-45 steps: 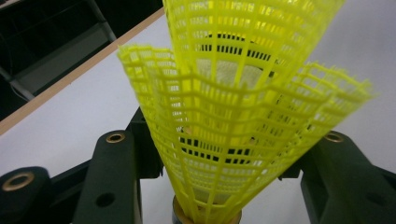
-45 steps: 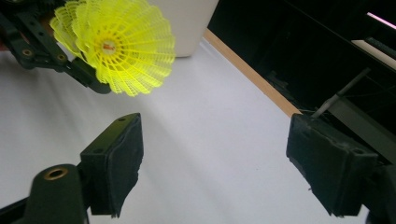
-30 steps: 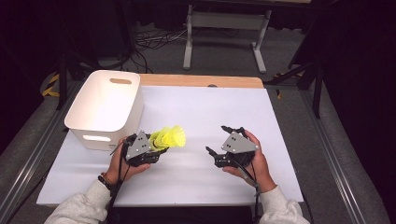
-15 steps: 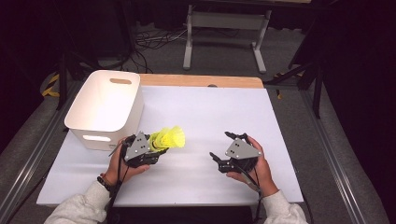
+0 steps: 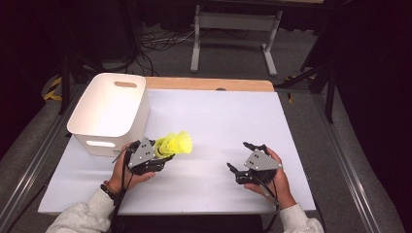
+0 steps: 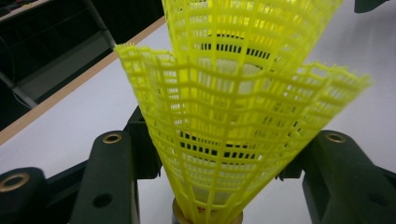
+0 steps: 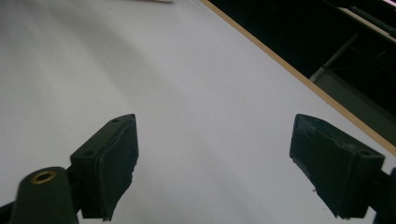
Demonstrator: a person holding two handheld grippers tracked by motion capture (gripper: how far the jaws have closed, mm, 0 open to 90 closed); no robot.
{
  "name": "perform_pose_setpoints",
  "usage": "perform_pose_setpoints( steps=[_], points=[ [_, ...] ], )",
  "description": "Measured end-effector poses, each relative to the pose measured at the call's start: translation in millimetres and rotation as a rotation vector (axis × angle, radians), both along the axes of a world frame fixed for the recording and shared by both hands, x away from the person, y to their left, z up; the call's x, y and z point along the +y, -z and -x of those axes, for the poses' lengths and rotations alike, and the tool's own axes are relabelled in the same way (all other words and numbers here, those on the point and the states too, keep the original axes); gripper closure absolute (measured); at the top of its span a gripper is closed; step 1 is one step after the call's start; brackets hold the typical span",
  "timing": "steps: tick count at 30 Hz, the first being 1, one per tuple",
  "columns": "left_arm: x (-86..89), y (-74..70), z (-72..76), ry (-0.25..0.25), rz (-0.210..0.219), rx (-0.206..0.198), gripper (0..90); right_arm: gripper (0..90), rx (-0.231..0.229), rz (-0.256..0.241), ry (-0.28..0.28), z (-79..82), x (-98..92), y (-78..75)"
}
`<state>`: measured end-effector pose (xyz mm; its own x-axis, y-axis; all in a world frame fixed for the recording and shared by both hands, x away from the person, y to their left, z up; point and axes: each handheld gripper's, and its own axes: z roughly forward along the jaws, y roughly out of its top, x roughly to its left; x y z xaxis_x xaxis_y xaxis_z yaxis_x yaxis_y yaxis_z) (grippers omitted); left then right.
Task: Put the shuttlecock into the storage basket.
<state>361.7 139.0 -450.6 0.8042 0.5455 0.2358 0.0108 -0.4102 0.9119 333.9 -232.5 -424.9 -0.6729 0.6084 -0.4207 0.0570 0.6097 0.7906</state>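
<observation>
From the high view, my left gripper (image 5: 163,154) has held the yellow shuttlecocks (image 5: 176,144) just beside the white bin (image 5: 109,114), while my right gripper (image 5: 239,162) has drifted back toward me. In the left gripper view, my jaws clamp the nested shuttlecocks (image 6: 233,116) near their cork base. In the right gripper view, my jaws gape wide over the bare table (image 7: 163,84), so the drop into the bin looks to be my left hand's job alone.
</observation>
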Motion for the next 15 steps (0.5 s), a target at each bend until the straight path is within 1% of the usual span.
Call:
perform_pose_setpoints(
  steps=[1,3,5,6,9,10,11,13,15],
  points=[
    [0.4,-0.1,0.1,0.000,0.002,0.002,47.5,16.1,-0.009,0.005,-0.002,1.0,-1.9,1.4],
    [1.3,-0.3,0.3,0.000,0.009,0.002,47.6,16.1,-0.009,-0.006,-0.003,2.3,-5.4,3.2],
    [2.4,-0.6,0.7,-0.004,0.012,0.002,47.6,16.0,-0.007,-0.024,-0.001,3.6,-8.9,5.1],
    [2.8,-0.7,0.7,-0.003,0.016,0.004,47.6,15.8,-0.007,-0.040,-0.004,4.1,-11.2,6.5],
    [4.3,-1.8,0.9,-0.003,0.013,-0.002,47.6,14.1,-0.009,-0.036,-0.006,5.6,-15.0,9.0],
    [5.6,-2.5,1.0,-0.003,0.018,-0.004,47.5,13.7,-0.007,-0.042,-0.004,6.1,-16.3,9.5],
    [6.4,-2.9,1.1,-0.005,0.022,-0.003,47.5,12.9,-0.006,-0.057,0.010,6.6,-17.2,10.2],
    [8.8,-4.5,1.2,-0.013,0.029,-0.010,47.4,11.9,0.006,-0.056,0.010,7.1,-18.7,11.5],
    [11.0,-5.6,1.2,-0.019,0.042,-0.011,47.3,9.4,0.006,-0.065,0.009,7.8,-19.9,12.6]
  ],
)
